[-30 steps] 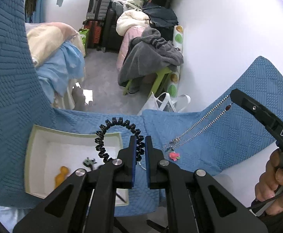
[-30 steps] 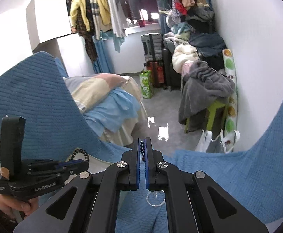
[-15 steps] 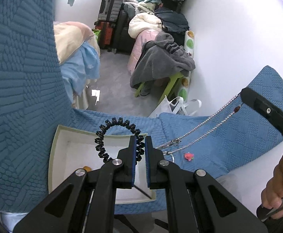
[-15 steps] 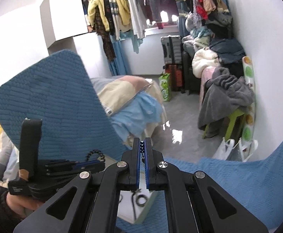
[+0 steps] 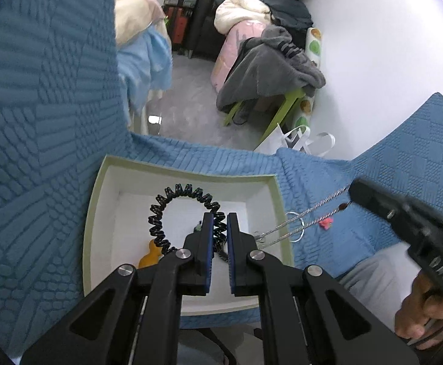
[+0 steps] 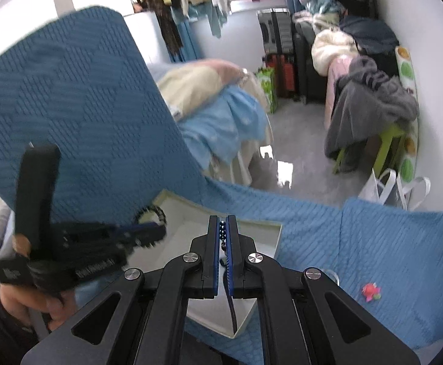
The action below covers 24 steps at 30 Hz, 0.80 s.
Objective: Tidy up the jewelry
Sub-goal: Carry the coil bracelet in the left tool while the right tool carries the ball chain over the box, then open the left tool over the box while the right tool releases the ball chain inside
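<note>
In the left wrist view, the left gripper (image 5: 219, 228) sits at lower centre, its blue-padded jaws clenched on a black spiral coil band (image 5: 180, 213) whose loop stands above the fingertips, over the inside of a shallow white box (image 5: 188, 176) with a pale green rim. The box lies on a blue quilted cloth (image 5: 39, 121) that fills the left side and the middle right of the frame. Inside the box, at lower left of the coil, lies a small orange piece (image 5: 151, 254), partly hidden behind the gripper, and a small dark item just beside the left jaw is too hidden to identify. From the right edge the right gripper (image 5: 354, 190) reaches in, blurred, with two strands of a silver chain (image 5: 300, 222) running from its tip down and left toward the right rim of the box; a metal ring (image 5: 294, 226) sits on the strands, and a small pink charm (image 5: 326, 222) lies on the cloth just below them. In the right wrist view, the right gripper (image 6: 223, 228) is at bottom centre, jaws clamped on a string of small dark beads (image 6: 222, 231) with a dark cord hanging below between the fingers; the box (image 6: 252, 228) lies beyond its tips. The left gripper (image 6: 148, 228) comes in blurred from the left, and the pink charm (image 6: 371, 292) rests on the cloth at lower right.
</note>
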Each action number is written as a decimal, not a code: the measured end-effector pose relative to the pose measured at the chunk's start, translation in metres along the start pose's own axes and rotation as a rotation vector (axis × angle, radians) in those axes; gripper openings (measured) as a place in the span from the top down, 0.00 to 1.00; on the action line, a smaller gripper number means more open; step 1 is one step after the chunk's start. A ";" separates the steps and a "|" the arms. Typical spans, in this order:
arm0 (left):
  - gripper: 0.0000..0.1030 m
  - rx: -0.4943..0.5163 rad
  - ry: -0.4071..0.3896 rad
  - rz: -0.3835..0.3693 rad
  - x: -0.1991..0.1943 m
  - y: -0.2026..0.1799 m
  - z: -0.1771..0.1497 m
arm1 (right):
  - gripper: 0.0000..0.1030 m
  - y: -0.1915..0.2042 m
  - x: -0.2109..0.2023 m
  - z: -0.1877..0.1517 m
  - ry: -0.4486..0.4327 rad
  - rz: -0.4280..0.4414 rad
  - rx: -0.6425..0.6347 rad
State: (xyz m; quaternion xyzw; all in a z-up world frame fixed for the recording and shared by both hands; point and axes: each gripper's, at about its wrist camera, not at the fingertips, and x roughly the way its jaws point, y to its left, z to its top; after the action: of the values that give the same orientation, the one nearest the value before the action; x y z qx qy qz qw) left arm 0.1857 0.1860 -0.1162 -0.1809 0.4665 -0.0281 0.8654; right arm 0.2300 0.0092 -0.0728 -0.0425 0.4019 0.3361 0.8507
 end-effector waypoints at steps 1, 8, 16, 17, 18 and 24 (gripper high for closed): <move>0.92 -0.004 0.010 -0.008 0.004 0.003 -0.001 | 0.98 -0.001 0.006 -0.004 0.013 -0.005 0.007; 0.92 -0.010 0.077 -0.032 0.030 0.024 -0.012 | 0.98 -0.009 0.044 -0.038 0.077 -0.085 0.026; 0.92 0.001 0.110 -0.037 0.045 0.037 -0.024 | 0.98 -0.009 0.068 -0.061 0.124 -0.151 0.045; 0.92 0.002 0.110 -0.033 0.045 0.038 -0.025 | 0.98 -0.009 0.070 -0.064 0.128 -0.162 0.048; 0.92 -0.002 0.112 -0.031 0.045 0.040 -0.026 | 0.98 -0.010 0.072 -0.066 0.131 -0.174 0.047; 0.59 -0.045 0.119 -0.043 0.041 0.049 -0.023 | 0.93 -0.015 0.080 -0.073 0.145 -0.193 0.074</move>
State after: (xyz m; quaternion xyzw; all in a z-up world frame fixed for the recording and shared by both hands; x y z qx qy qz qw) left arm 0.1847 0.2160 -0.1770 -0.2086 0.5138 -0.0470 0.8309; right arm 0.2274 0.0155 -0.1815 -0.0738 0.4684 0.2338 0.8488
